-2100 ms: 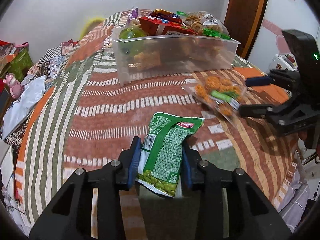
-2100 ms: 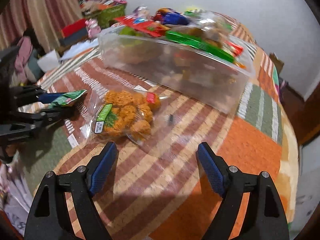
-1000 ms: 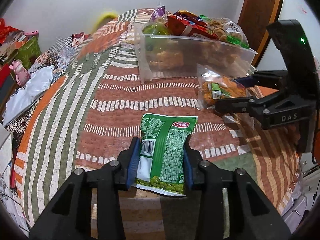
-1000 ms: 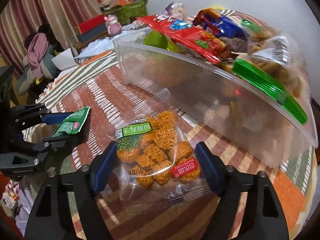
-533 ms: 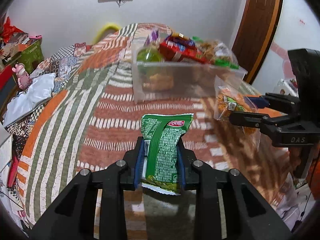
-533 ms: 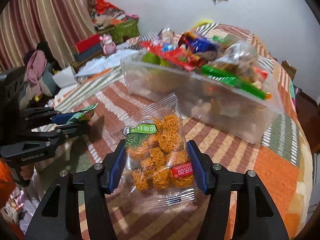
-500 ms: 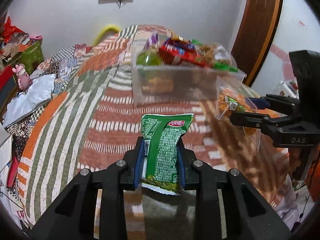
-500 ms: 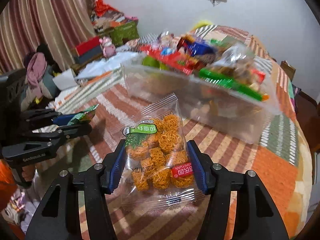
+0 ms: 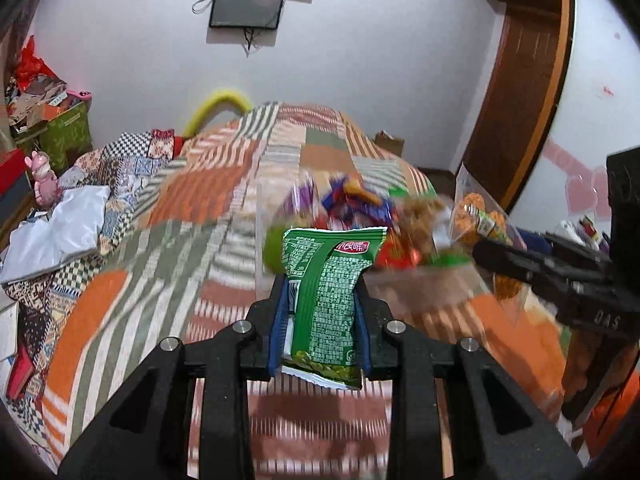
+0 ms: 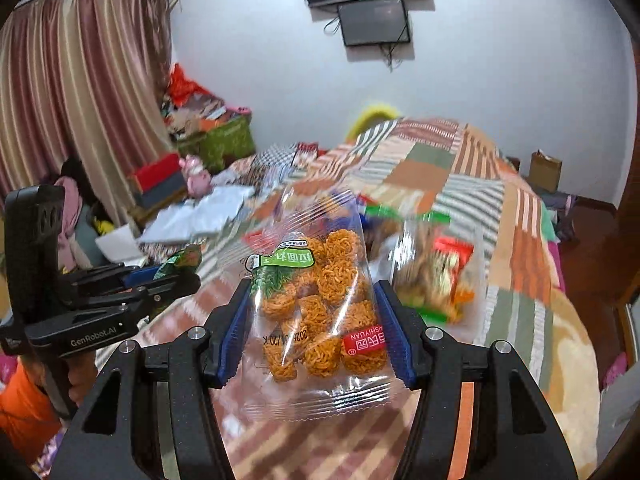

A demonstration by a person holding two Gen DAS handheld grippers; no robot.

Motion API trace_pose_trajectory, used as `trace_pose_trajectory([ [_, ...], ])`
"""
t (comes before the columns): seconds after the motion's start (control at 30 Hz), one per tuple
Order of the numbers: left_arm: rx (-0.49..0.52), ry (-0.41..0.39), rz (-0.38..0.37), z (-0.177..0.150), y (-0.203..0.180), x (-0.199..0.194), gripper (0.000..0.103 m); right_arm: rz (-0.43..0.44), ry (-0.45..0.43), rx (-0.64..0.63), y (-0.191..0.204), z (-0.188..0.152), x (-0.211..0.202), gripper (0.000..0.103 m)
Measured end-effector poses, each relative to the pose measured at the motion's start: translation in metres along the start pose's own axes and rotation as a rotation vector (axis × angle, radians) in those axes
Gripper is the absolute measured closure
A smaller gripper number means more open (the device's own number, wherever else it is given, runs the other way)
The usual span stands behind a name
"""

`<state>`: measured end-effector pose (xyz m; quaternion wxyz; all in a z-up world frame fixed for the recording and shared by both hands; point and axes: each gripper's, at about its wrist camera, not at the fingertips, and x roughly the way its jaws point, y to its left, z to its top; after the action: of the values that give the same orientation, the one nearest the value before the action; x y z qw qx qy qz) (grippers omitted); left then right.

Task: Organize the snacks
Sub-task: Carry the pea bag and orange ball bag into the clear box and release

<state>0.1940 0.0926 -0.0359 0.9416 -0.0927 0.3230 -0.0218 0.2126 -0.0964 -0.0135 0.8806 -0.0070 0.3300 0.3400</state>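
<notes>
Two snack packets are hanging in the air above a patchwork bedspread (image 9: 120, 288), one in each of our grippers.

From the left wrist, we are seeing the left gripper (image 9: 320, 320) clamped on a green snack bag (image 9: 326, 300), its blue pads pressing both sides of the upright packet. Behind it, the clear bin of snacks (image 9: 360, 216) is showing only as a blur of colour on the bed. At the right edge, the right gripper (image 9: 500, 256) is reaching in with its own packet. A dark screen (image 9: 248, 4) is hanging on the white wall.

From the right wrist, we are watching the right gripper (image 10: 312, 332) squeezing a clear packet of orange noodle snacks (image 10: 320, 304) between its blue pads, the packet standing upright above the bedspread (image 10: 520, 240). Just beyond it, the bin (image 10: 432, 272) is blurring on the bed. At left, the left gripper (image 10: 160, 276) is holding the green bag (image 10: 182, 260) edge-on, near striped curtains (image 10: 80, 100).
</notes>
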Motion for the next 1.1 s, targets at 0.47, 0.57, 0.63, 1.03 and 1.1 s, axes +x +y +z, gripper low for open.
trace_pose_trajectory([
  [0.47,0.003,0.025,0.03,0.02,-0.001,0.067,0.074,-0.044,0.035,-0.06,0.004,0.013,0.061,0.047],
  [0.57,0.048,0.017,0.06,0.014,-0.004,0.069,0.075,-0.026,0.069,-0.06,0.004,0.006,0.069,0.047],
  [0.63,0.058,0.012,0.06,0.012,-0.004,0.068,0.074,-0.021,0.075,-0.061,0.002,0.002,0.071,0.047],
  [1.03,0.029,0.014,0.039,0.006,0.005,0.058,0.056,-0.029,0.086,-0.093,0.007,0.005,0.064,0.03],
  [1.1,0.033,0.012,0.036,0.005,0.004,0.055,0.056,-0.027,0.075,-0.096,0.008,0.005,0.06,0.029],
])
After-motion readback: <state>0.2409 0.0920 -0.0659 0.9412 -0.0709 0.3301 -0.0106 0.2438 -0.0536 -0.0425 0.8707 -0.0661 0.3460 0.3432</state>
